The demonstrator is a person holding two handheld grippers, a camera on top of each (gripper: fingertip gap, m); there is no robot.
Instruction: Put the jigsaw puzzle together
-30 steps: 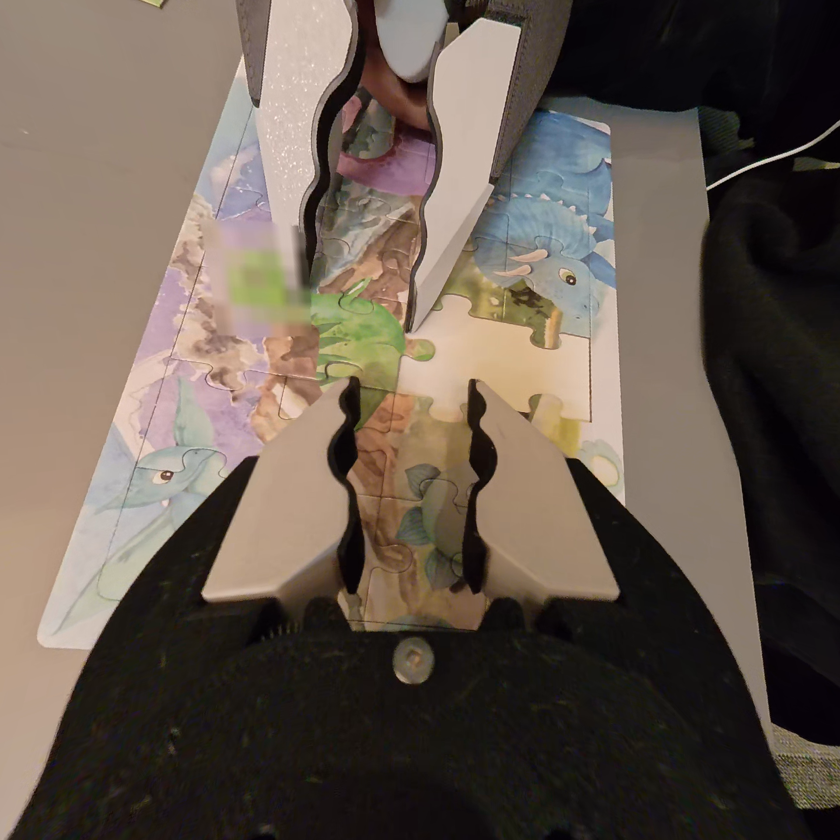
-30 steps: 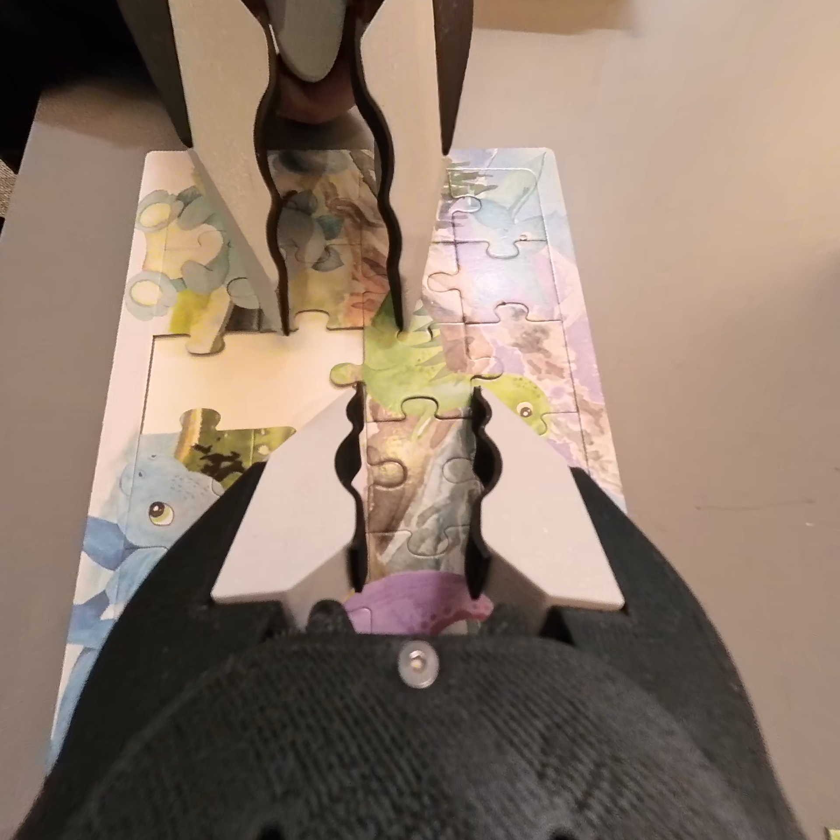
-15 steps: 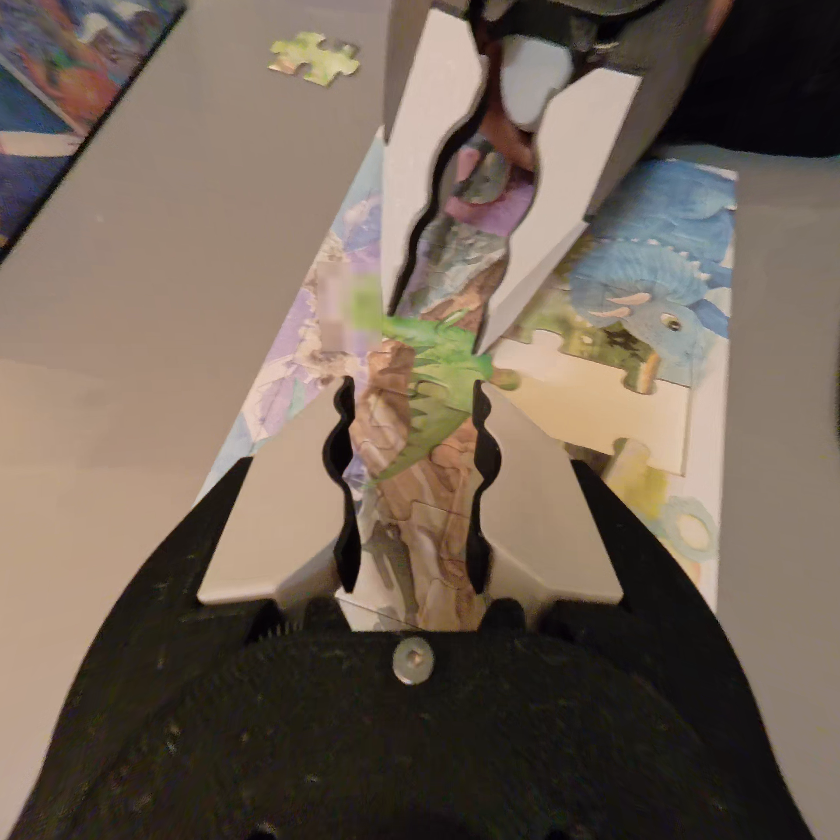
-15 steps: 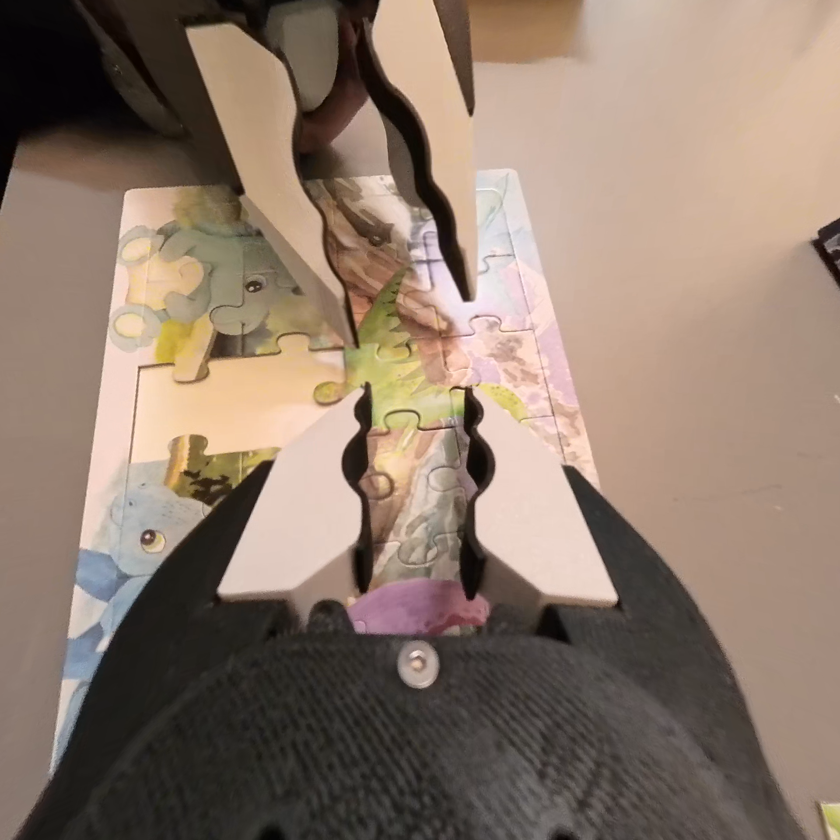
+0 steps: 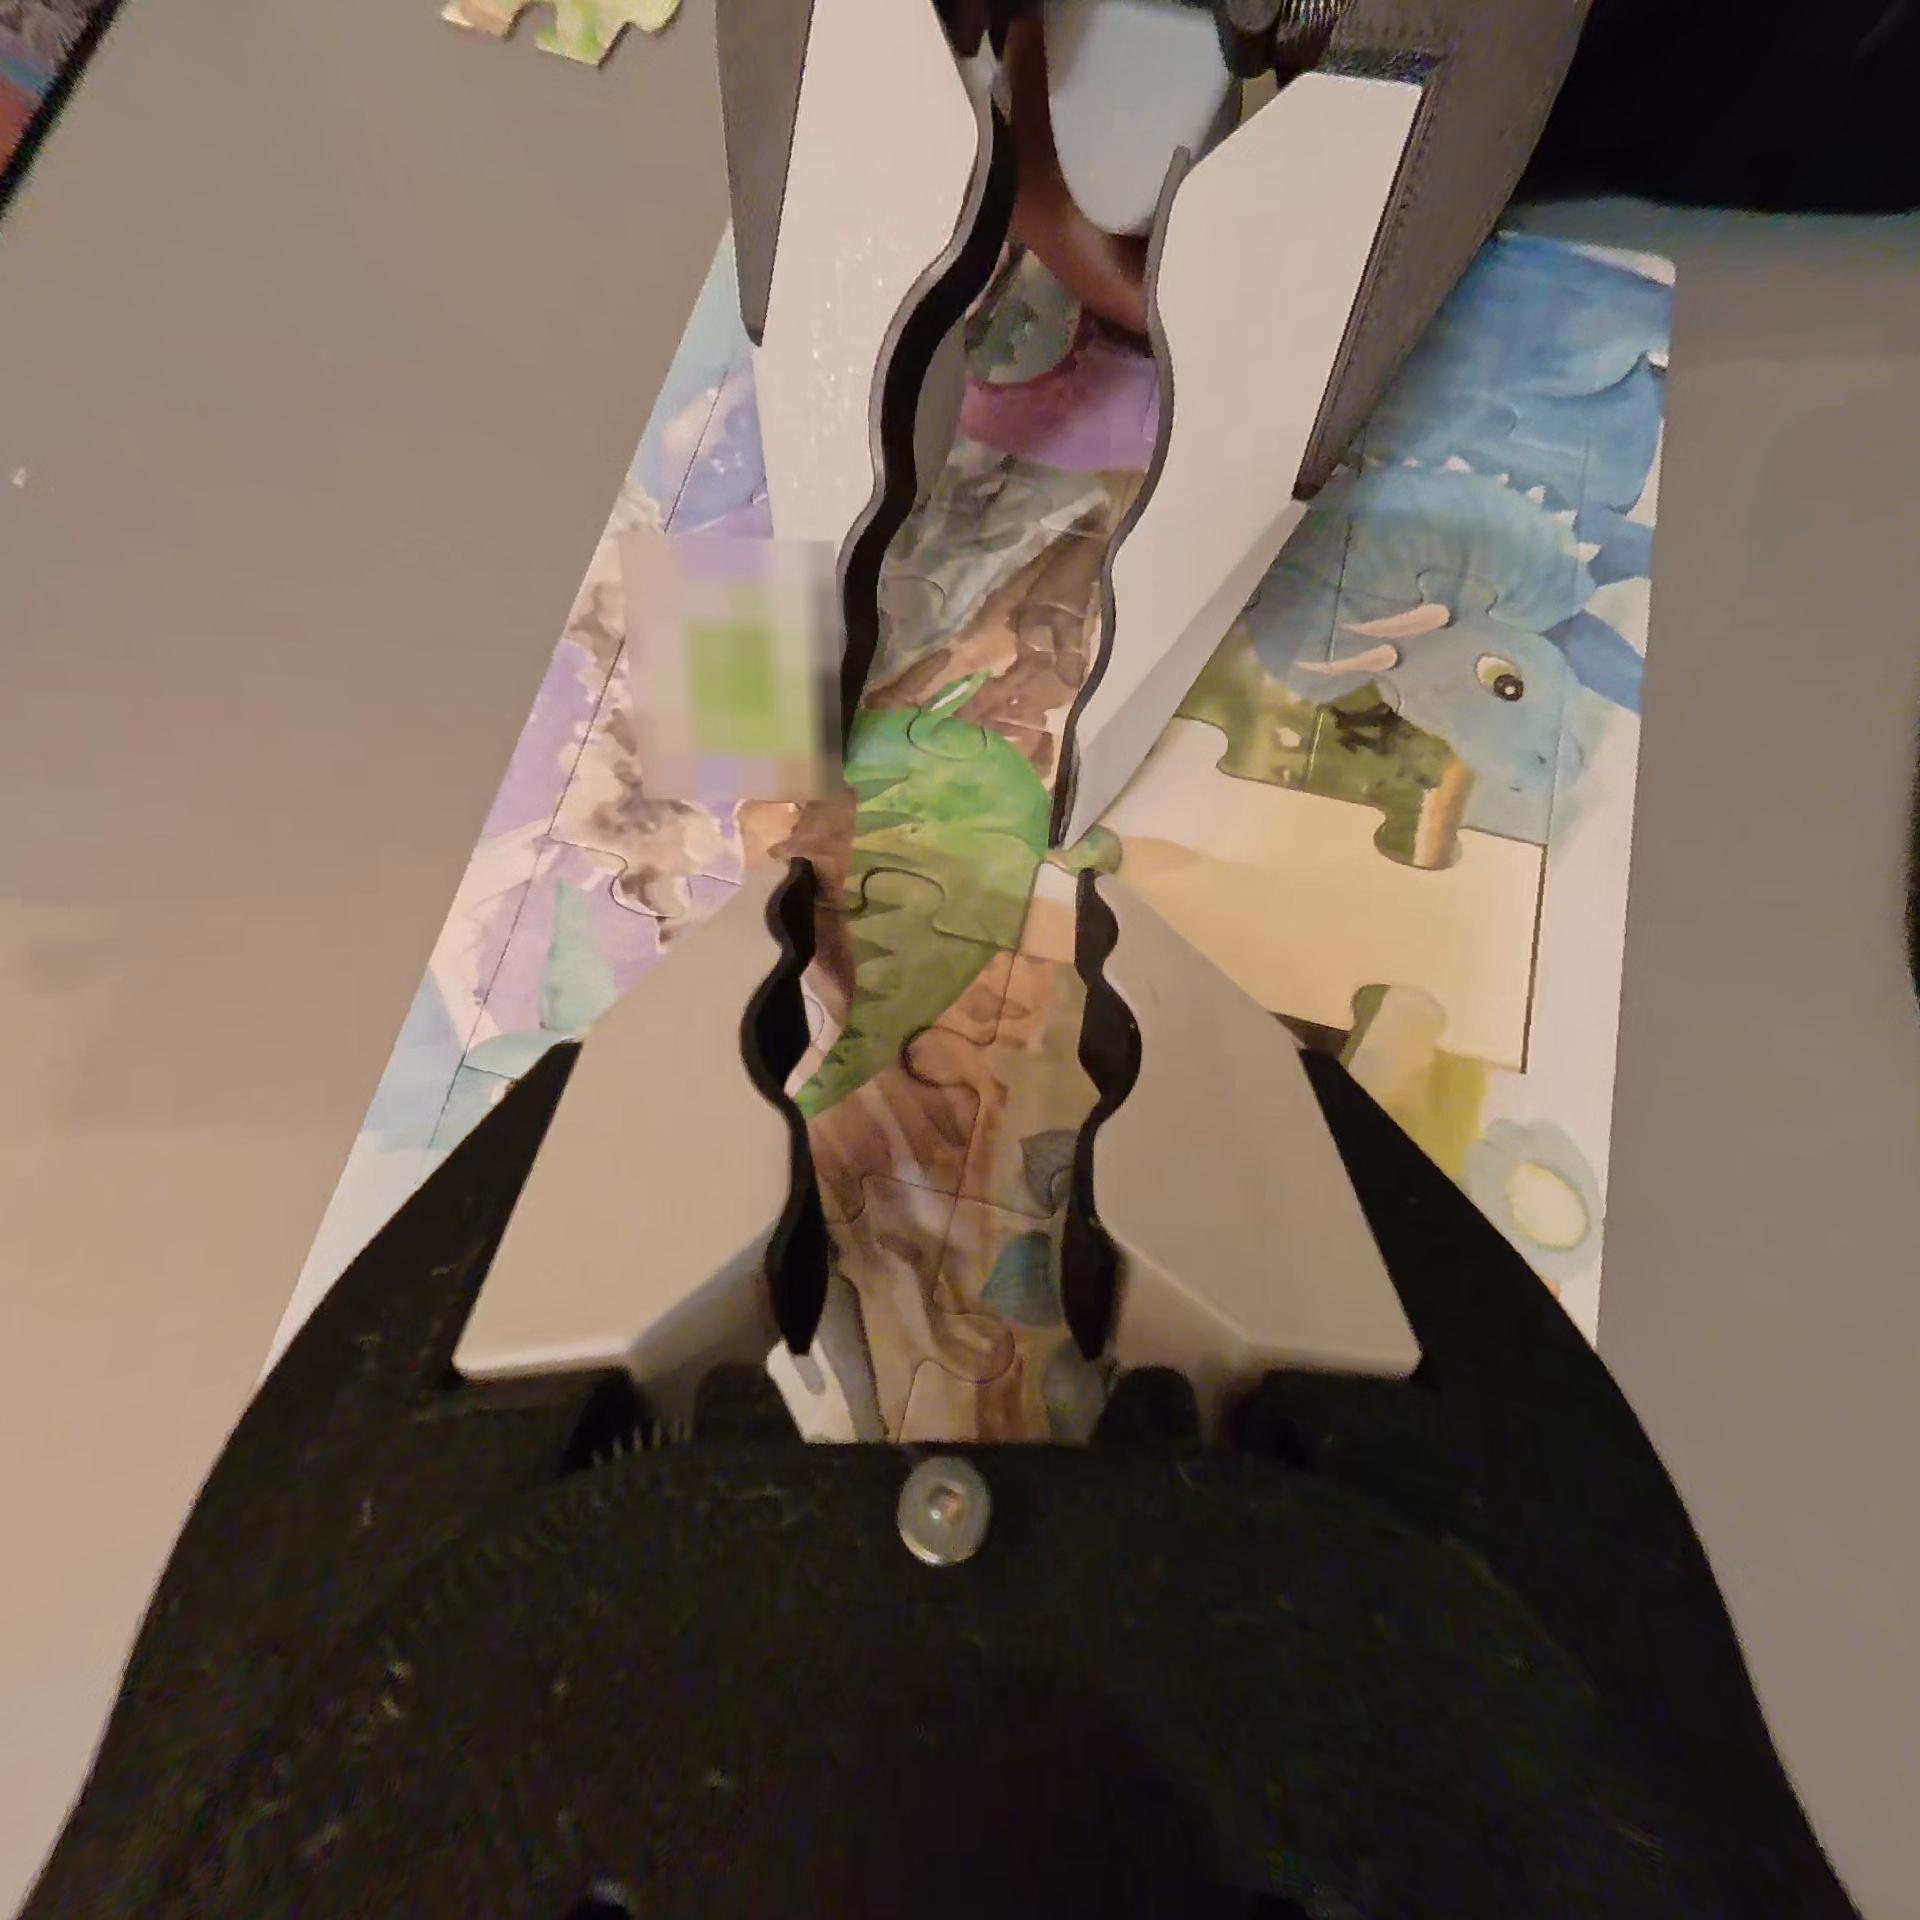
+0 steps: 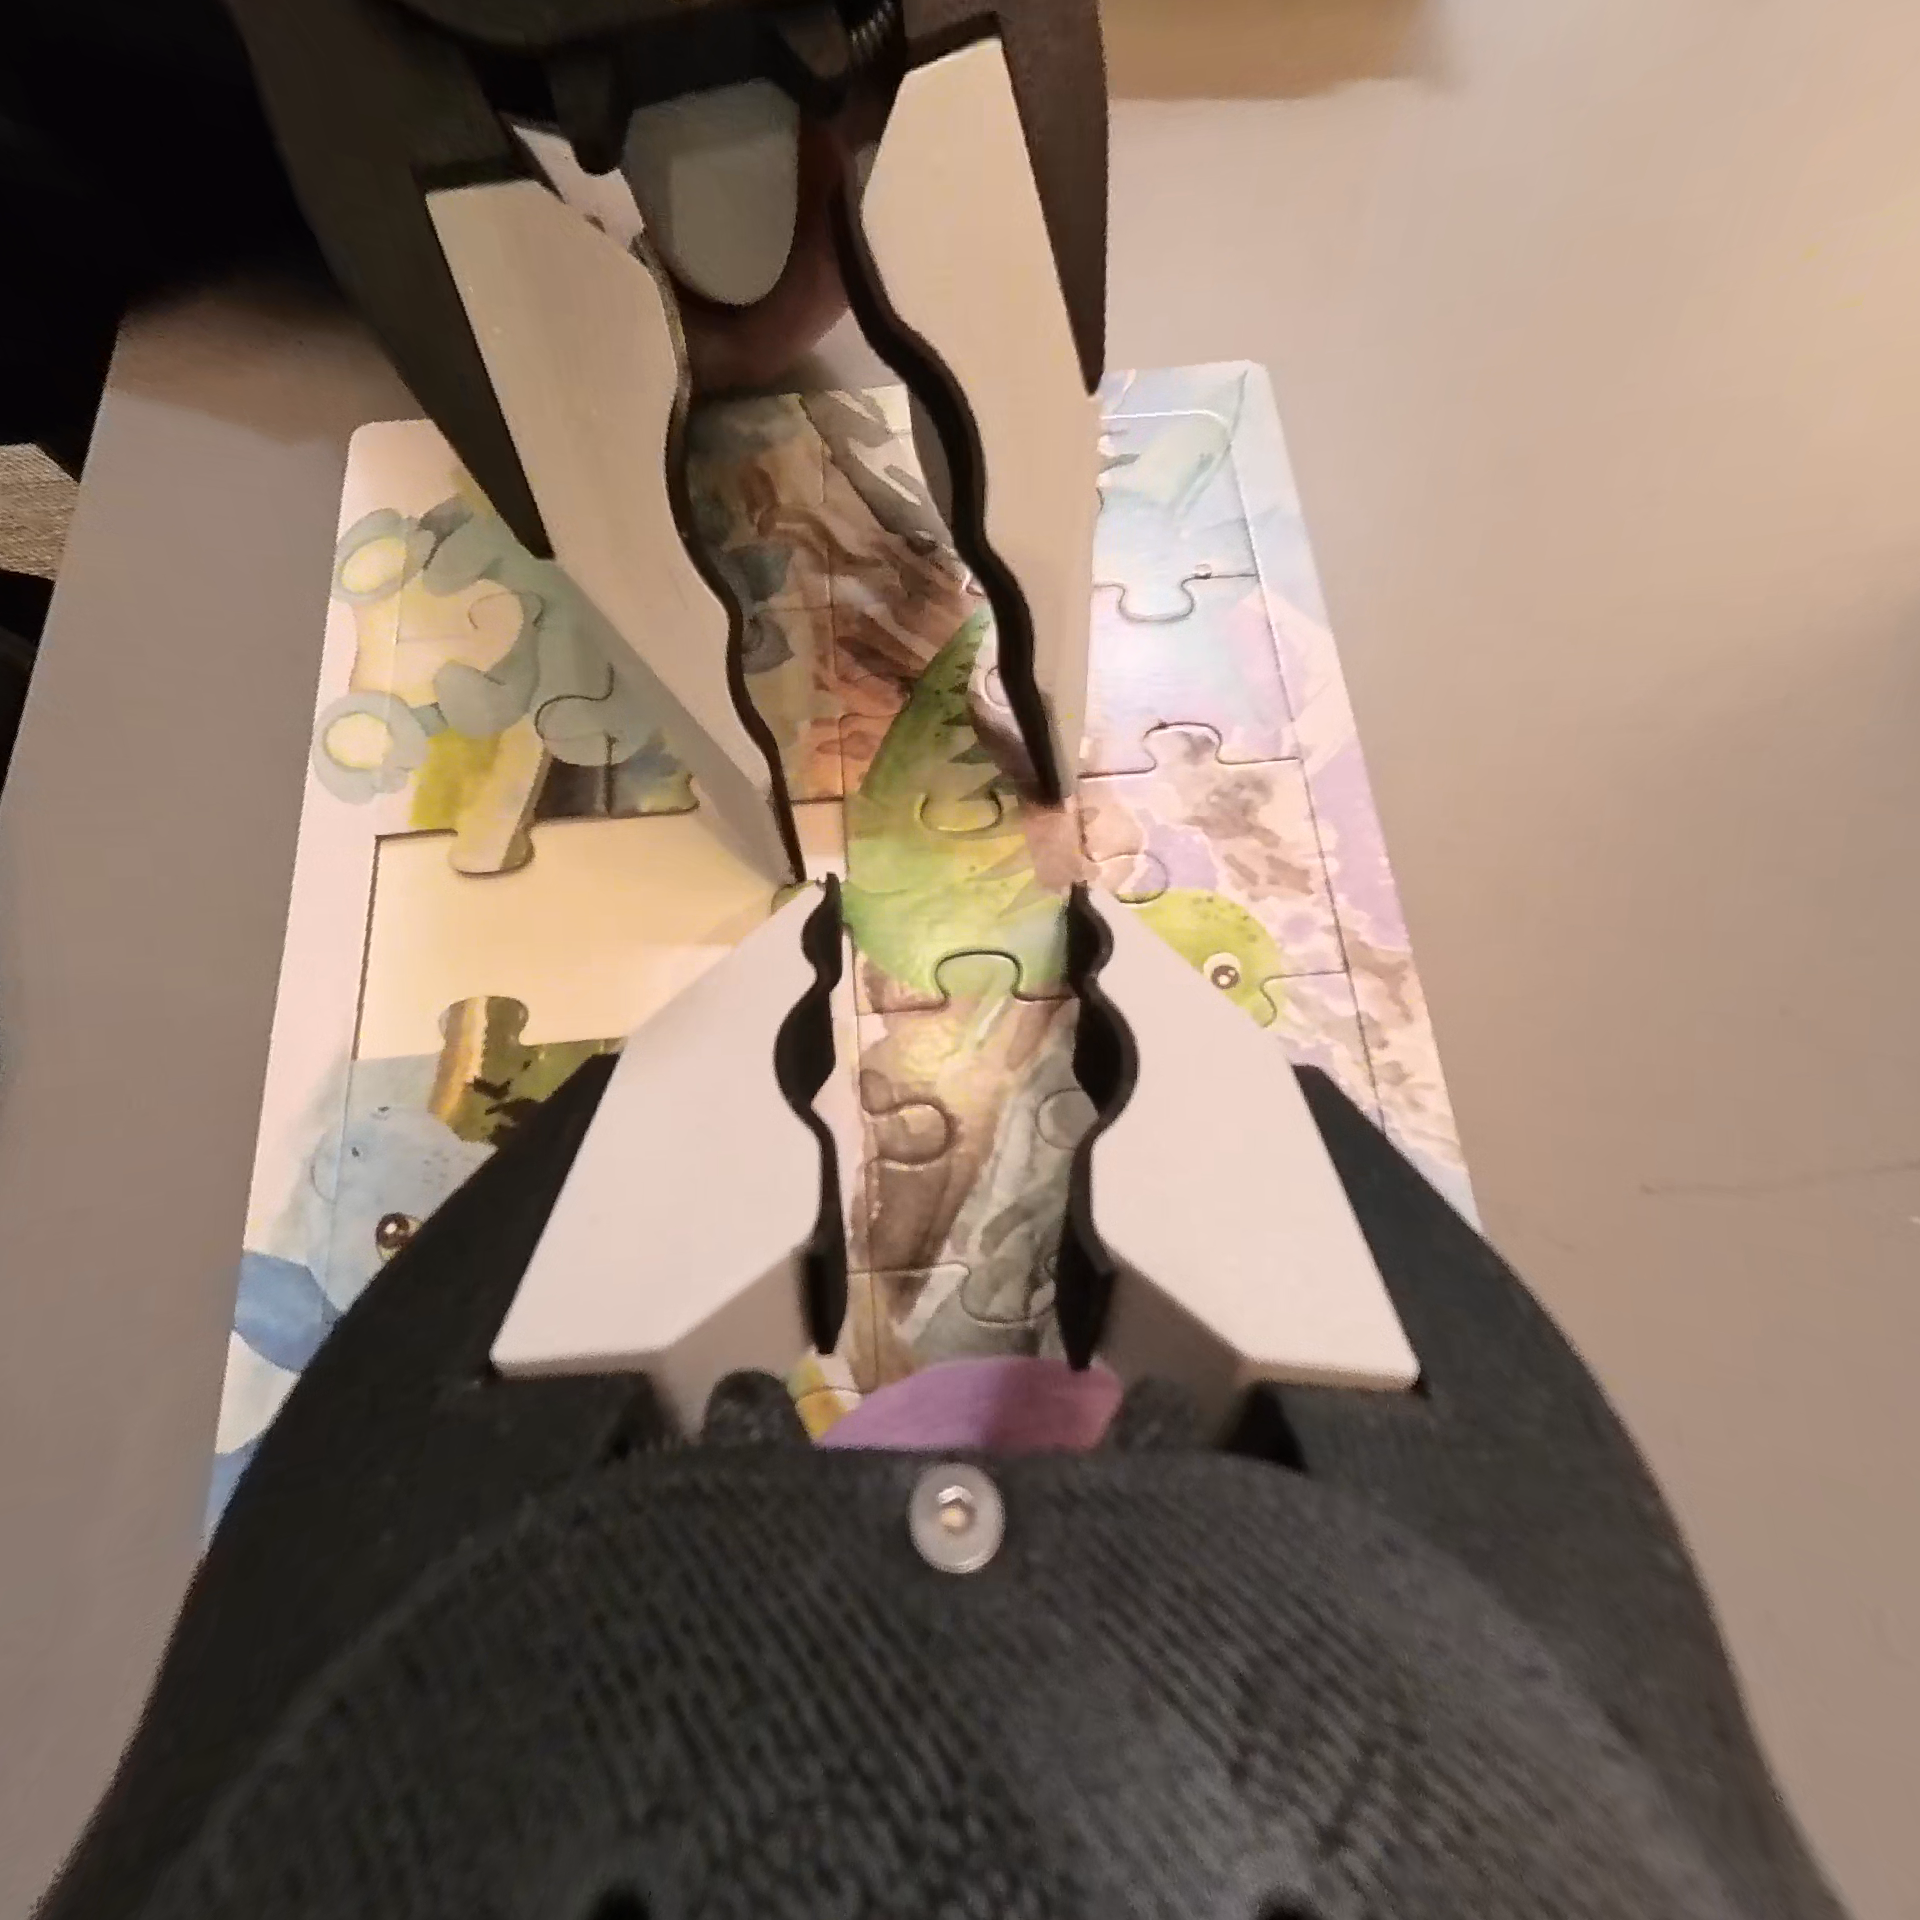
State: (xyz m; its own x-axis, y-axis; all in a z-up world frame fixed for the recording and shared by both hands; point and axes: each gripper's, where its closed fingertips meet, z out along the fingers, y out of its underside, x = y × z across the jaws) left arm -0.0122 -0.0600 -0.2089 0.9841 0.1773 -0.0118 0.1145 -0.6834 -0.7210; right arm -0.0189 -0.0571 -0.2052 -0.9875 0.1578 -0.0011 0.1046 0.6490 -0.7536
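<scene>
Grey table (image 5: 260,520), bearing the jigsaw puzzle (image 5: 1475,644) mid-frame, one bare gap (image 5: 1299,914) right of centre. My left gripper (image 5: 940,883) and right gripper (image 6: 951,904) meet tip to tip over the green piece (image 5: 935,810), both spread, grasping nothing. Loose piece (image 5: 561,21), upper left.

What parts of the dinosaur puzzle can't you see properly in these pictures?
- Left wrist view: a mosaic patch covers part of the puzzle.
- Left wrist view: the loose piece is cut off by the top edge.
- Right wrist view: the right gripper hides the blue dinosaur; the picture is blurry.
</scene>
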